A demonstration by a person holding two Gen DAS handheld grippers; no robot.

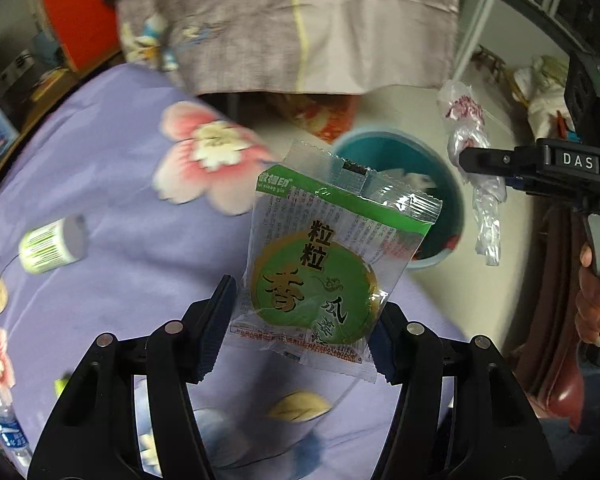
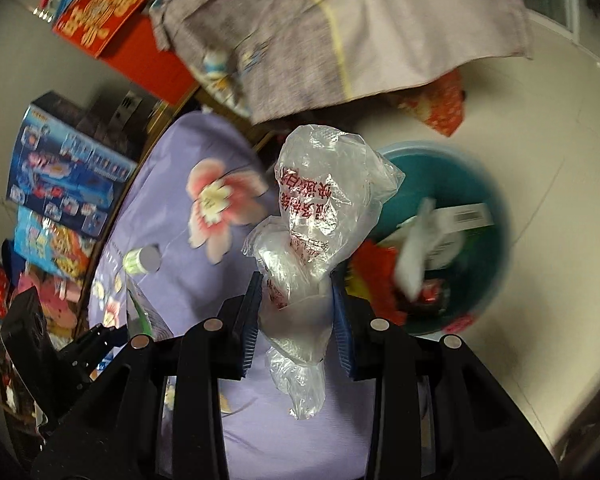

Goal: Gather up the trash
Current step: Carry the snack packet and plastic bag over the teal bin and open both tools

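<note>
Brightness: moderate, even indoor light in both wrist views; no hard shadows.
Light source: not in view; a pale band at the upper right of the right wrist view may be a window.
Glare: white glints on the green snack packet (image 1: 316, 264), strongest along its upper right seal; scattered highlights over the crumpled clear plastic bag (image 2: 324, 208).
Sharpness: both held items and the black fingers (image 1: 216, 320) are crisp.
Blur: motion smear on the purple floral cloth (image 1: 112, 200), the teal bin (image 2: 484, 184) and the small white bottle (image 1: 52, 246).
Distortion: strong fisheye bending; straight edges curve toward the margins.
Vignette: black corners, circular frame.
</note>
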